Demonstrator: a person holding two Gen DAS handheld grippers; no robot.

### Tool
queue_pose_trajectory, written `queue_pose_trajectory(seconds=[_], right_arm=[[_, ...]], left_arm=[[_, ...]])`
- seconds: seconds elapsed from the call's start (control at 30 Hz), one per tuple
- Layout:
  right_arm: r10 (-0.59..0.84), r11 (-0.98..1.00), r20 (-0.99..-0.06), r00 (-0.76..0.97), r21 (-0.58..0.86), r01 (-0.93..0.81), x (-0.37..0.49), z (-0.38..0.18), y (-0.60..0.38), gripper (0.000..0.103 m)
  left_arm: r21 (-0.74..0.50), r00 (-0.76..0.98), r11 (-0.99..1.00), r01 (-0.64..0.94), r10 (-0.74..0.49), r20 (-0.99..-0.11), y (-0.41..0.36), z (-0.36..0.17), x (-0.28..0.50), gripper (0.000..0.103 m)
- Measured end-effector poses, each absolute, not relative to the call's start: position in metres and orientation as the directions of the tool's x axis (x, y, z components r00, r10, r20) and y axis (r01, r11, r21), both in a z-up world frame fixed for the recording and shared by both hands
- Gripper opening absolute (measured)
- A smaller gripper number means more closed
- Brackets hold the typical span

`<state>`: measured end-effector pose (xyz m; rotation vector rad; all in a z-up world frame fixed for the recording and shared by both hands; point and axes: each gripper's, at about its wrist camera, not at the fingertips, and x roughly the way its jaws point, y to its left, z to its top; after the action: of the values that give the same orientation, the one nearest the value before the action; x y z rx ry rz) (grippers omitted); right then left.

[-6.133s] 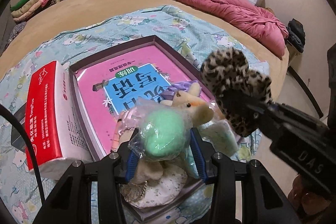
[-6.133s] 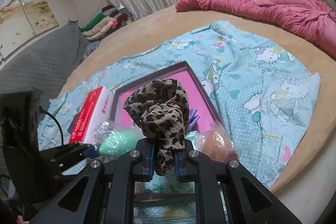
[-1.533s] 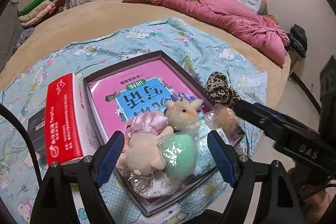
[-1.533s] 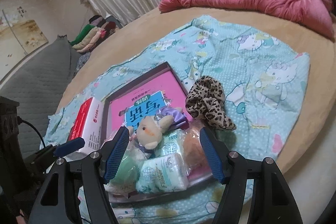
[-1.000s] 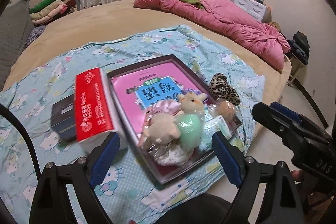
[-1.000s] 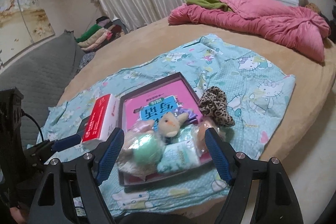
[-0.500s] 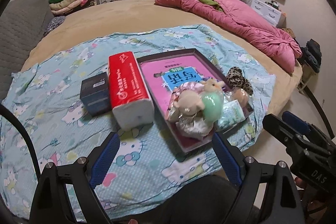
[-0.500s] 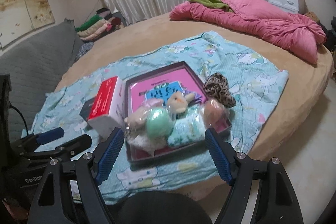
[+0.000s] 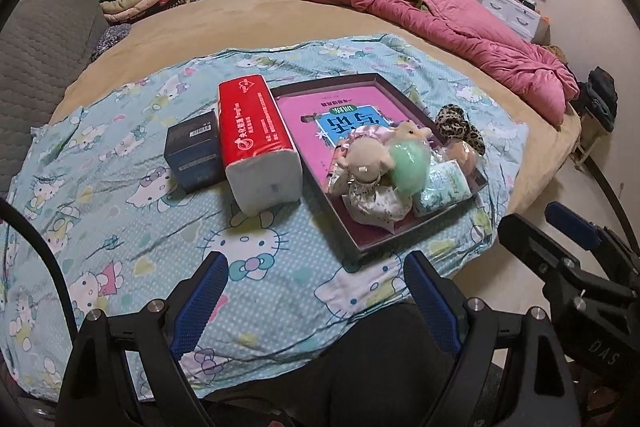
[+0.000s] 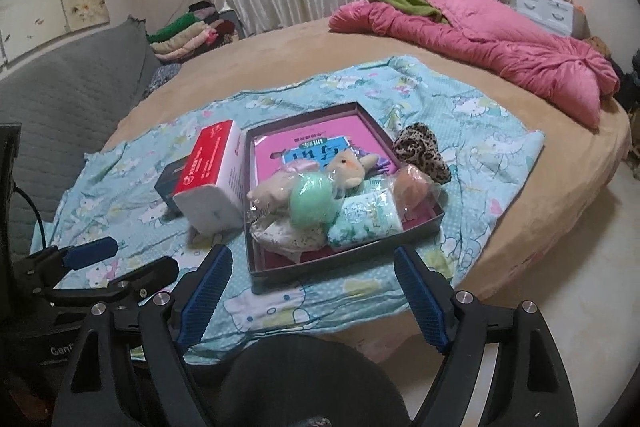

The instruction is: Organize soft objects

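A dark shallow box (image 9: 400,233) lies on the blue cartoon sheet with a pink book in it. Piled at its near end are a bagged green ball (image 9: 408,167), a beige plush (image 9: 368,163), a bunny plush (image 9: 412,131), a tissue packet (image 9: 444,183) and a bagged orange ball (image 9: 464,153). A leopard-print scrunchie (image 9: 460,125) rests on the sheet just outside the box's right wall. My left gripper (image 9: 316,291) is open and empty, well short of the box. My right gripper (image 10: 310,279) hangs back too, its jaws opening with nothing between them.
A red-and-white tissue pack (image 9: 256,135) and a dark small carton (image 9: 192,155) stand left of the box. A pink quilt (image 9: 460,15) lies at the far right of the round bed. The bed's edge and floor are to the right.
The left gripper let go of the green ball into the box, and the right let go of the scrunchie beside it. Both grippers have since pulled back, so the box looks smaller.
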<state>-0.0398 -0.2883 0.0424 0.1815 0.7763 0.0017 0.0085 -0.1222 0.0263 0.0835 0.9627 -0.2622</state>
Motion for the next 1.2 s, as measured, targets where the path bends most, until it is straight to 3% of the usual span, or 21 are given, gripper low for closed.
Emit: queue_pose_trajectory(seconds=[1.2], right_arm=[[0.058,0.986,-0.702,0.709,0.150,0.068,-0.048,0.035,-0.284,0.085]], left_arm=[[-0.039,0.551,0.975,0.219,-0.156,-0.820,-0.107,0.023,0.002,0.089]])
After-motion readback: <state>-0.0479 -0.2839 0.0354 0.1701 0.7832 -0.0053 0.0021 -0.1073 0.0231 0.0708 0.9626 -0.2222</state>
